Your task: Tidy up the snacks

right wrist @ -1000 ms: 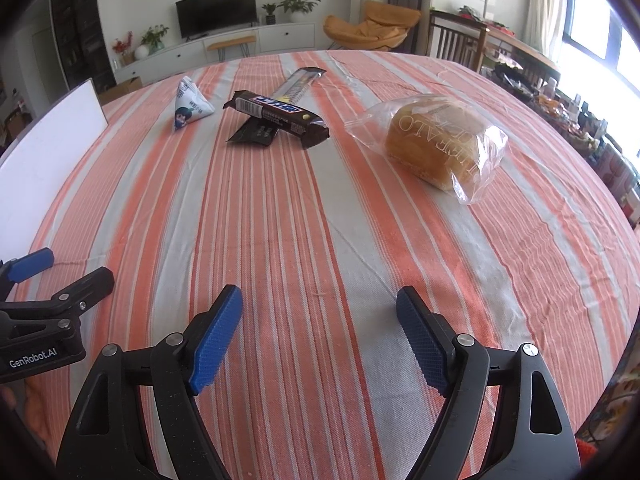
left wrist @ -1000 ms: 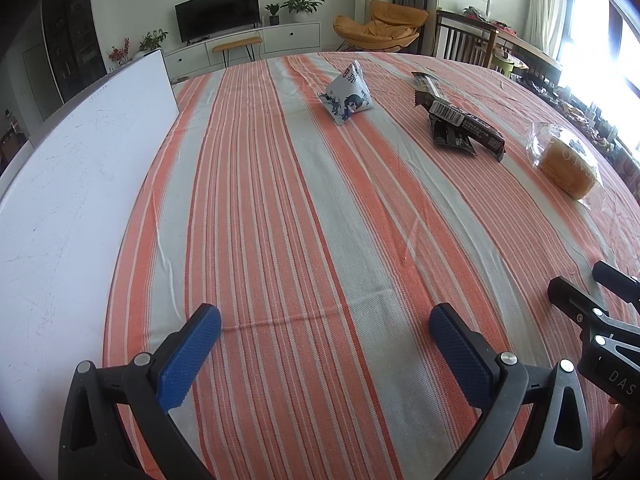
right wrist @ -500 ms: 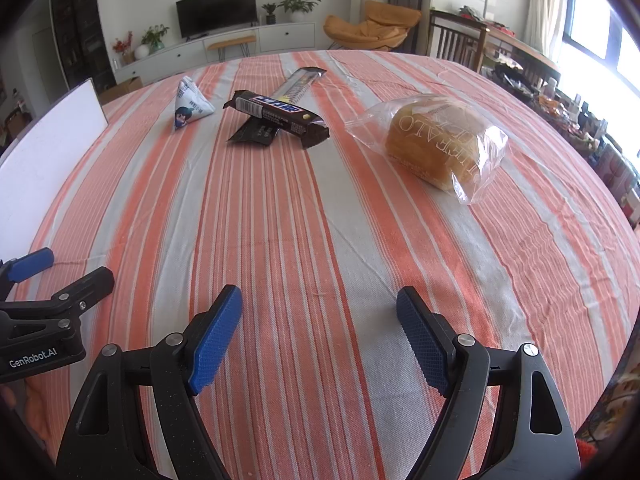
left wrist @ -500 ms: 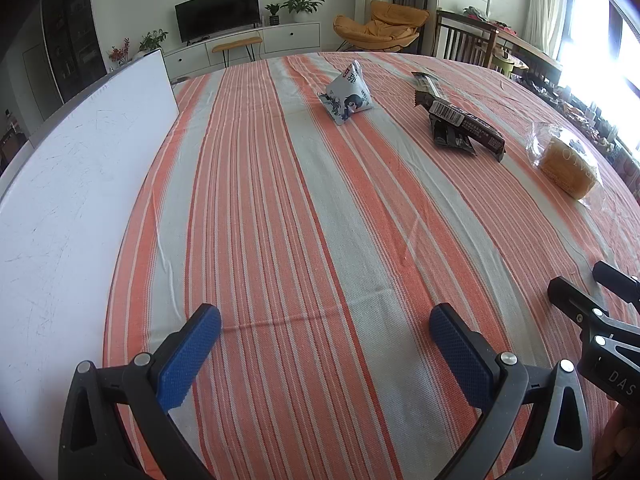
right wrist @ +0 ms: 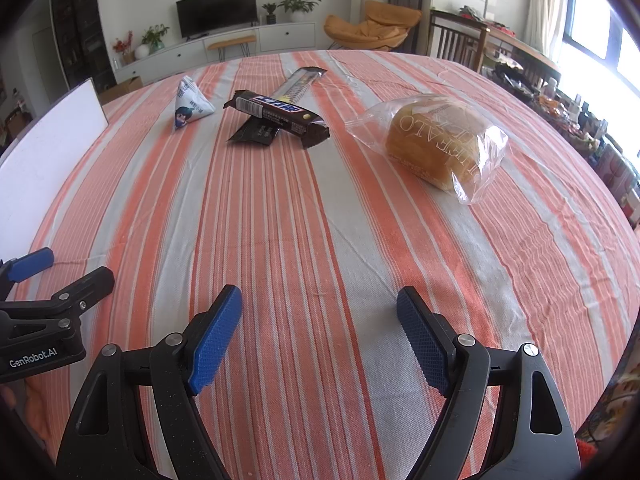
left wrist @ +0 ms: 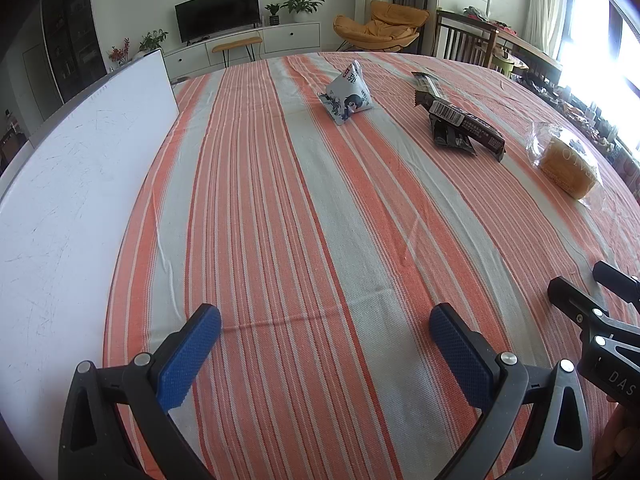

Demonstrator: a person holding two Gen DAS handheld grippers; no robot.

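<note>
We see a worktop [right wrist: 280, 216] under an orange-striped cloth, its far edge facing a television [right wrist: 217, 9]. Snacks lie toward that far edge: triangular pouch [right wrist: 189, 105], chocolate bar [right wrist: 276, 114], bagged bread [right wrist: 440, 142]. Left hand-held gripper [left wrist: 324, 336] and right hand-held gripper [right wrist: 319, 322] hover spread, empty.

Each black plastic left gripper [left wrist: 325, 330] and right gripper [right wrist: 319, 314] carries two blue cross-hatched rubber pads [right wrist: 216, 334] on triangular cut-out arms, joined by silver round screws [right wrist: 466, 340]. White "GenRobot.AI" lettering marks the left one's side.
</note>
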